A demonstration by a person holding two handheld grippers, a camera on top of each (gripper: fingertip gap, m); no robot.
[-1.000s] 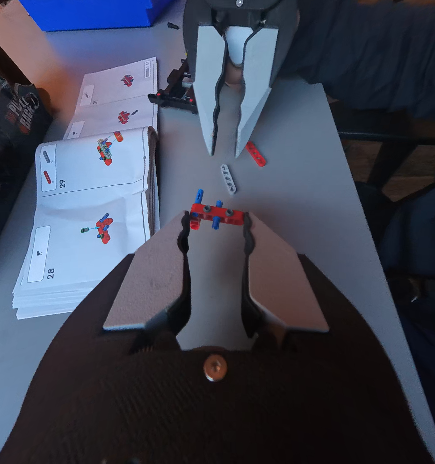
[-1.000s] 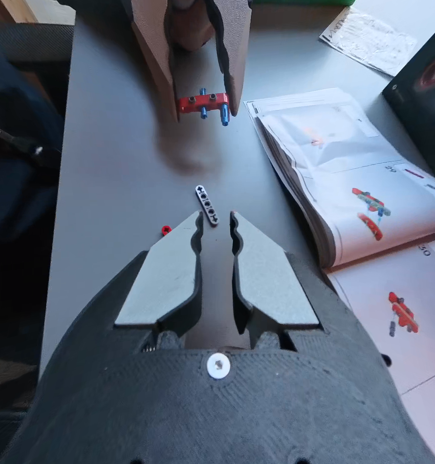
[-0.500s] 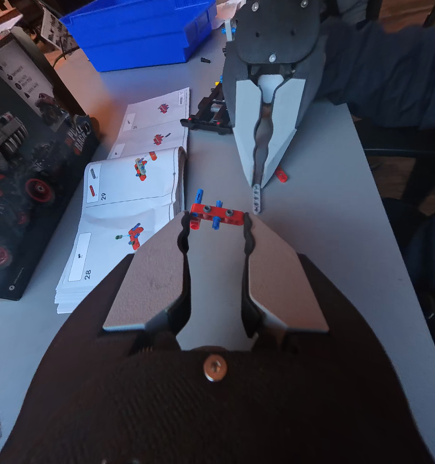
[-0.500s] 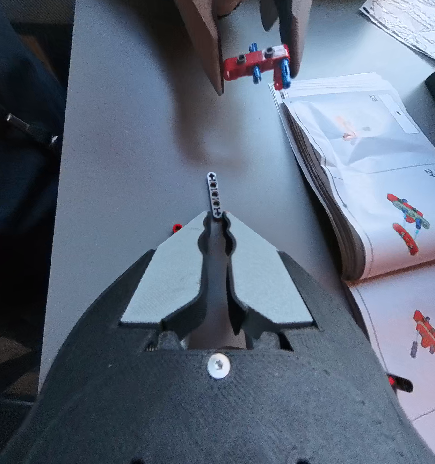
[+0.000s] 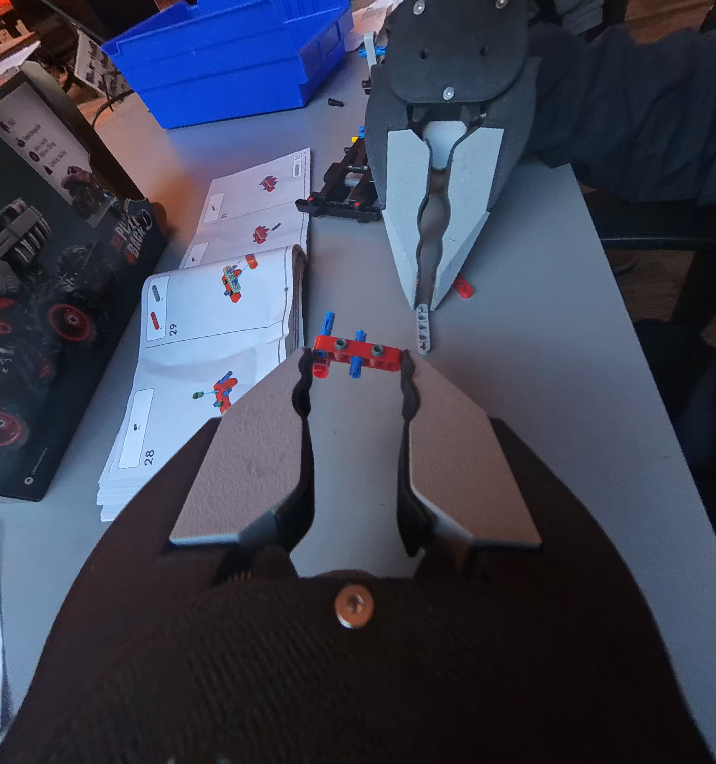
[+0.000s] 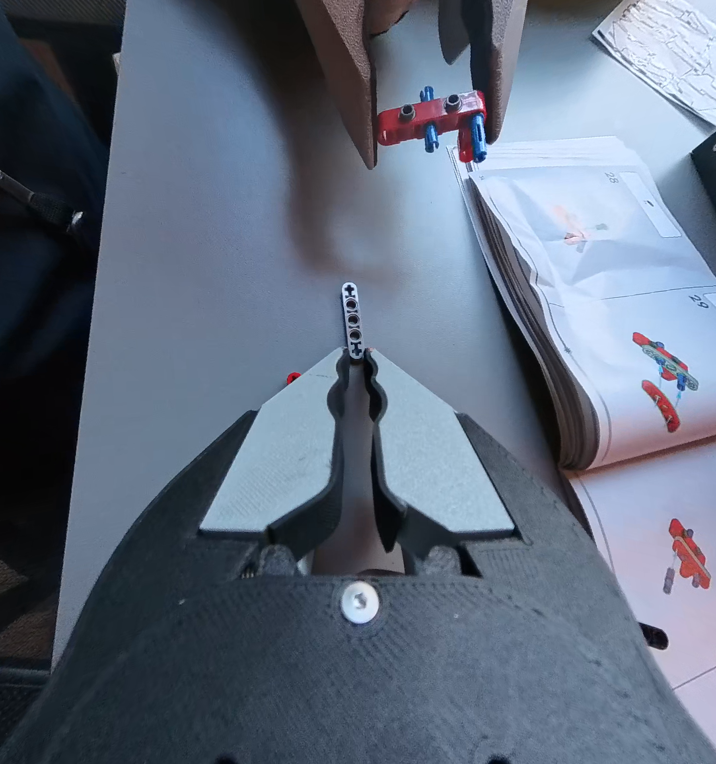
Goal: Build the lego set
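Observation:
My left gripper (image 5: 355, 356) is shut on a red lego beam assembly (image 5: 356, 356) with blue pins and grey pegs, held by its two ends above the grey table (image 5: 513, 413). It also shows in the right wrist view (image 6: 430, 118). My right gripper (image 6: 357, 351) is shut on one end of a thin grey lego liftarm (image 6: 353, 320) that sticks out forward from the fingertips. In the left wrist view the right gripper (image 5: 424, 306) hangs just right of the red assembly with the grey liftarm (image 5: 423, 330) pointing down.
An open instruction booklet (image 5: 220, 330) lies left of the grippers. A red beam (image 5: 462, 286) lies behind the right gripper. A black lego frame (image 5: 344, 194), a blue bin (image 5: 232, 62) and the set's dark box (image 5: 46, 264) stand farther back and left. Tip to tip, the grippers are about 9 centimeters apart.
My right gripper closed on the grey liftarm and lifted it off the table, turning it straight. The left gripper, still holding the red assembly, rose and drew back.

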